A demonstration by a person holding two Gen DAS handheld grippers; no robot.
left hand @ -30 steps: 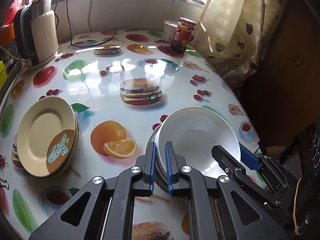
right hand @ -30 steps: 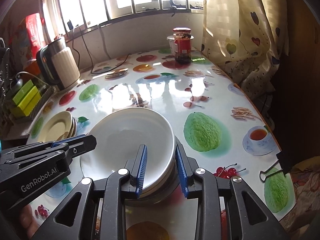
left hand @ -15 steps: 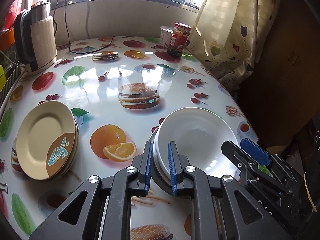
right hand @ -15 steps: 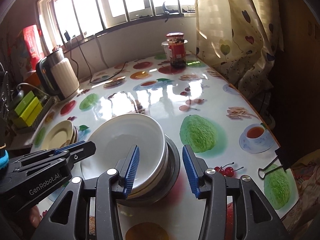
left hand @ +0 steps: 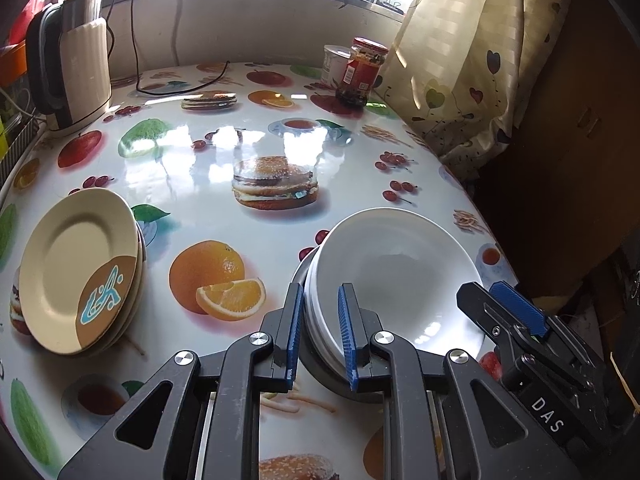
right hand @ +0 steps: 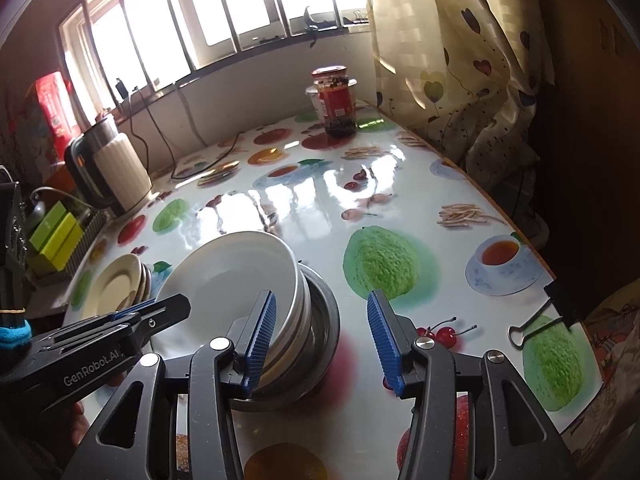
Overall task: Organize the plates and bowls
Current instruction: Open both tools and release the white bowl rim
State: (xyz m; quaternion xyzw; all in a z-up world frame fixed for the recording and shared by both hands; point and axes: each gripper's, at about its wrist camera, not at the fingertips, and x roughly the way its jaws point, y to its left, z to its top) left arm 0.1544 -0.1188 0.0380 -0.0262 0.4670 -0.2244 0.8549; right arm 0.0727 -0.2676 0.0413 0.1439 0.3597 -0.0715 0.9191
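Both claws sit at the bowl stack, so I start there. My left claw (left hand: pixel 319 338) straddles the near-left rim of the white bowls (left hand: pixel 394 276); its jaws have just eased apart slightly, and the pads stand either side of the rims with a sliver of gap, so I read it as no longer pinching. My right claw (right hand: pixel 321 342) is spread, its jaws having just been opening; the left pad lies against the wall of the top bowl while the right pad stands clear over the bare worktop (right hand: pixel 400 184), nothing pressed between them. The stack rests on the worktop near its front edge: I count about three nested white bowls seated in one steel bowl (right hand: pixel 324 320), though the rims blur together and I cannot be sure of the number. Further left lies the plate pile (left hand: pixel 80 268), cream with a brown patch, about three plates, well apart from the bowls. Beyond stand one kettle (left hand: pixel 74 60), one red-lidded jar (left hand: pixel 362 70) with one white tub (left hand: pixel 334 62) just behind it, and one curtain (left hand: pixel 460 60) at the right. I judge the stacking done and the release under way. The risk is in pulling out: a pad dragging on a rim could tilt the nested bowls or slide the steel one on the glossy cloth toward the nearby edge.
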